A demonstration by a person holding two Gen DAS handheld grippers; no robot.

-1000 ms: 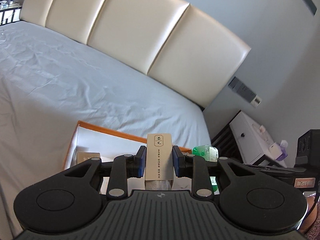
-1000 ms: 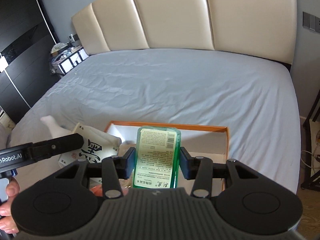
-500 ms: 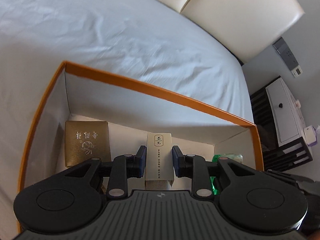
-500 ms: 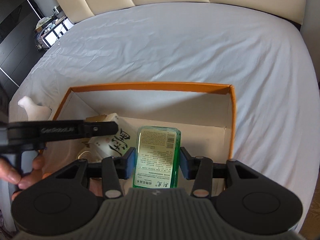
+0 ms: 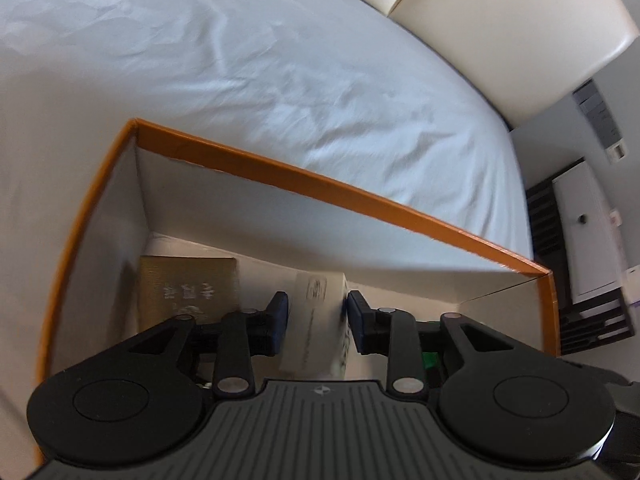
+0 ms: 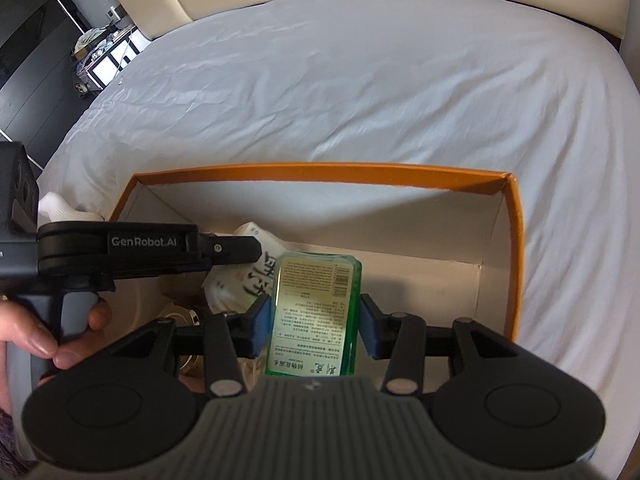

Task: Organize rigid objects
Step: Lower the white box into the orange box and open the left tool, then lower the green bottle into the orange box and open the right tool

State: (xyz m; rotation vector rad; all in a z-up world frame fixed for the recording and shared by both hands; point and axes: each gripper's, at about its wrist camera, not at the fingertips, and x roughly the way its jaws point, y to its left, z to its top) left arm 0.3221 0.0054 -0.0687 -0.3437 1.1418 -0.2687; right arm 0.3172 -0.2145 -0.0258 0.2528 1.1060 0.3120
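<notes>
An orange-rimmed white box (image 5: 320, 184) lies on the bed; it also shows in the right wrist view (image 6: 320, 171). My left gripper (image 5: 316, 320) is down inside it, its jaws a little apart on either side of a slim beige box (image 5: 316, 320), with small gaps showing. My right gripper (image 6: 316, 320) has parted jaws around a green bottle (image 6: 316, 312) with a printed label, low in the box. A gold-brown box (image 5: 188, 284) lies at the box's left end. A white packet with black characters (image 6: 256, 276) lies under the left gripper's body (image 6: 148, 244).
The box sits on a grey-white bed sheet (image 6: 360, 100) before a cream padded headboard (image 5: 500, 20). A white nightstand (image 5: 588, 232) stands at the right of the bed. A white sock-like item (image 6: 60, 208) lies left of the box. A hand (image 6: 44, 328) holds the left gripper's handle.
Both grippers have sunk deeper into the box. The left jaws have opened off the slim beige box, which now tilts. The right jaws have widened beside the green bottle.
</notes>
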